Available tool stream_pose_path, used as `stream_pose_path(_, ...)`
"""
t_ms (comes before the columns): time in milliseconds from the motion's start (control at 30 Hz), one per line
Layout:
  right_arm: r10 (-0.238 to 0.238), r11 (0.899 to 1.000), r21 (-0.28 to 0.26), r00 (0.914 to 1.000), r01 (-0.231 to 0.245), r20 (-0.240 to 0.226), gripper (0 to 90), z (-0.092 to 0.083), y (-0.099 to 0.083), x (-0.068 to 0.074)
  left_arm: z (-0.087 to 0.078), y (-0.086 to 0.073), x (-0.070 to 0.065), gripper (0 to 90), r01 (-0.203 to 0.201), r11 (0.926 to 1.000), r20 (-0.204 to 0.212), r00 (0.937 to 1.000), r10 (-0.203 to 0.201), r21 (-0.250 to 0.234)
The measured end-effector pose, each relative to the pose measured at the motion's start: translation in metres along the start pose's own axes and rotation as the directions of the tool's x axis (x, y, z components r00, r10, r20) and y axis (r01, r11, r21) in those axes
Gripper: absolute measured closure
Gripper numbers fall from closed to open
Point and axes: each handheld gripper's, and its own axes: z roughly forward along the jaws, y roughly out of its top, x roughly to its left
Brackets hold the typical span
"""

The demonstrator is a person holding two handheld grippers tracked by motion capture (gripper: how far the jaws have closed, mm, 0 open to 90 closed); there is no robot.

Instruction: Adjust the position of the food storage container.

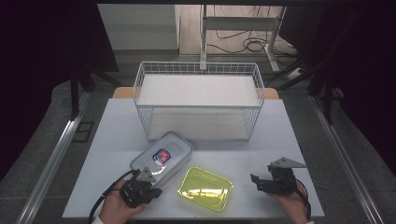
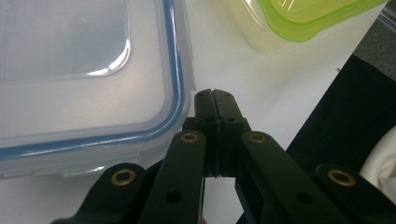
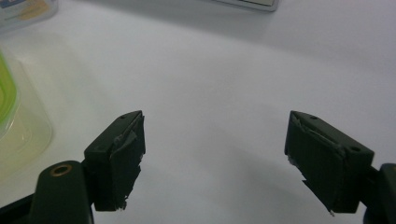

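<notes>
Left gripper (image 1: pixel 150 183) sits right at the near corner of the clear blue-rimmed food container (image 1: pixel 162 157), jaws pressed together with nothing between them. Just right of that is the yellow-green container (image 1: pixel 206 188), near the table's (image 1: pixel 116 126) front edge. Behind both stands the white wire basket (image 1: pixel 198 100). Right gripper (image 1: pixel 256 182) is off to the right over bare table, jaws wide apart, empty.

Clear rectangular plastic food box with blue-seamed snap lid (image 1: pixel 162 157) and a red-and-blue label, lid on, lying flat and turned at an angle on the white surface (image 1: pixel 275 135), in front of the white wire basket (image 1: pixel 199 99). Just beside its near right edge, a yellow-green translucent rectangular plastic container (image 1: pixel 206 188), flat, close to the surface's front edge.
</notes>
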Motion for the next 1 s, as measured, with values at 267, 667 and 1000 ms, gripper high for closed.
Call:
stream_pose_path(267, 0.005, 1.000, -0.004, 1.0000, -0.005, 0.002, 20.7, -0.002, -0.001, -0.002, -0.007, -0.010, 0.018, 90.0, 0.059, 0.9983, -0.017, 0.9981, -0.059, -0.007)
stream_pose_path(667, 0.001, 1.000, -0.001, 1.0000, -0.001, -0.002, 20.7, -0.001, -0.001, -0.002, -0.020, -0.026, 0.060, 90.0, 0.150, 0.9884, -0.057, 0.9869, -0.151, -0.023)
stream_pose_path(1000, -0.001, 1.000, 0.003, 1.0000, 0.001, -0.001, 20.7, 0.000, -0.001, -0.001, -0.026, -0.033, 0.087, 90.0, 0.215, 0.9751, -0.104, 0.9701, -0.219, -0.055)
